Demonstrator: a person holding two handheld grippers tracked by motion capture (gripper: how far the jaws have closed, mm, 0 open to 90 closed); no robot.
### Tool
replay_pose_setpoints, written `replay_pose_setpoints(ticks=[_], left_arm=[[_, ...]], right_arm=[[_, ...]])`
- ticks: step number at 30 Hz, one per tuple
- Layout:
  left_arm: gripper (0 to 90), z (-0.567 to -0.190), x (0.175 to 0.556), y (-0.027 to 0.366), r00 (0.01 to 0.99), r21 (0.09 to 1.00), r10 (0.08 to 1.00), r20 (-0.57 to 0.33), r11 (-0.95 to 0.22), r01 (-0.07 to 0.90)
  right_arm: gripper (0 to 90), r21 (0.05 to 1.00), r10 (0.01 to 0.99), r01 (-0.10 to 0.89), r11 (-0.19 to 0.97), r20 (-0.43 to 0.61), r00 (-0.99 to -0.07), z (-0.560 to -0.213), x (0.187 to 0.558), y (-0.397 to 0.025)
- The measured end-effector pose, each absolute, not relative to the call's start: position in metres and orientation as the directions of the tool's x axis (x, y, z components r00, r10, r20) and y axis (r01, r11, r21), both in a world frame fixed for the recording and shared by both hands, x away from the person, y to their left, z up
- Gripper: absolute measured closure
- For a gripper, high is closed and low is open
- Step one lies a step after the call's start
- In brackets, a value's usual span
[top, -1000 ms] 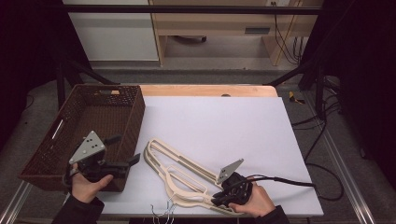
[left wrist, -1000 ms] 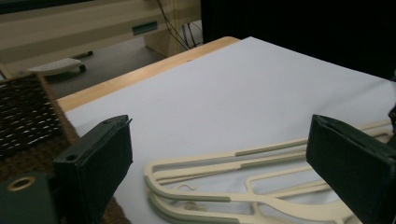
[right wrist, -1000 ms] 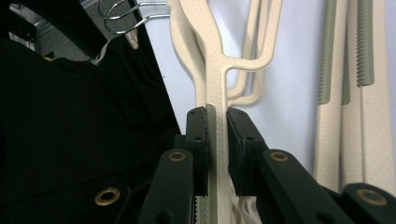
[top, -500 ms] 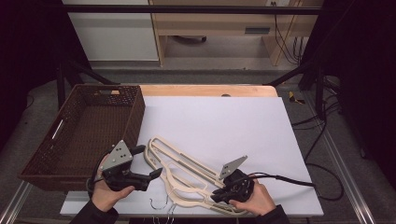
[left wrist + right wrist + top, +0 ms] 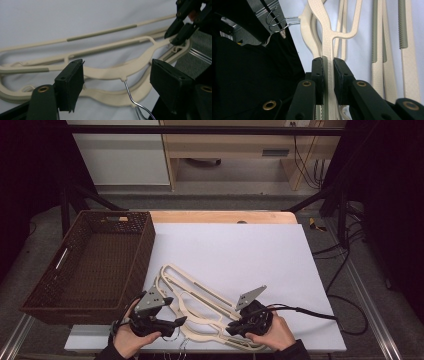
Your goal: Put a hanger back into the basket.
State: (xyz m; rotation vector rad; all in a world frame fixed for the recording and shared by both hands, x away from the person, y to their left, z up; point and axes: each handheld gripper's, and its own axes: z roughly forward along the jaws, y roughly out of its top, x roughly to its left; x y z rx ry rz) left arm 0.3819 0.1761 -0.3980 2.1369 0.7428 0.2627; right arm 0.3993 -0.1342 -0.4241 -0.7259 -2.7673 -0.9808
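Note:
Cream plastic hangers (image 5: pixel 200 300) with wire hooks lie stacked on the white table's near side. My right gripper (image 5: pixel 232 327) is shut on one hanger's arm (image 5: pixel 327 45) near its end, the flat strip pinched between both pads. The wire hooks (image 5: pixel 277 23) curl past the table edge. My left gripper (image 5: pixel 176 322) stands open by the hangers' necks. In the left gripper view its jaws (image 5: pixel 117 68) straddle the top hanger's middle (image 5: pixel 130 67) and its wire hook (image 5: pixel 131 96) without touching. The right gripper (image 5: pixel 178 31) shows there at the far end.
A dark brown wicker basket (image 5: pixel 142 245) with nothing in it sits at the table's left side, close to my left hand. The white tabletop (image 5: pixel 240 245) runs back to a wooden strip. A black cable (image 5: pixel 310 312) trails right from the right gripper.
My left gripper has moved right from the basket's near corner to the hangers' necks, jaws open. The right gripper has stayed shut on the hanger arm.

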Motion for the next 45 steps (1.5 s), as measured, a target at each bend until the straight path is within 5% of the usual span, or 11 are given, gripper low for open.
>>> replay_pose_setpoints(ticks=[23, 41, 45], left_arm=[[78.9, -0.434, 0.385, 0.152, 0.771, 0.582, 0.618, -0.152, -0.575, 0.575], [87.6, -0.419, 0.384, 0.139, 0.720, 0.546, 0.691, -0.056, -0.582, 0.602], [87.7, -0.415, 0.385, 0.135, 0.714, 0.534, 0.699, -0.038, -0.589, 0.606]], right_arm=[[79.7, 0.548, 0.417, 0.490, 0.679, 0.261, -0.870, -0.428, 0.399, -0.131], [76.5, 0.583, 0.398, 0.470, 0.663, 0.257, -0.881, -0.425, 0.397, -0.132], [69.8, 0.603, 0.411, 0.464, 0.649, 0.235, -0.881, -0.423, 0.396, -0.133]])
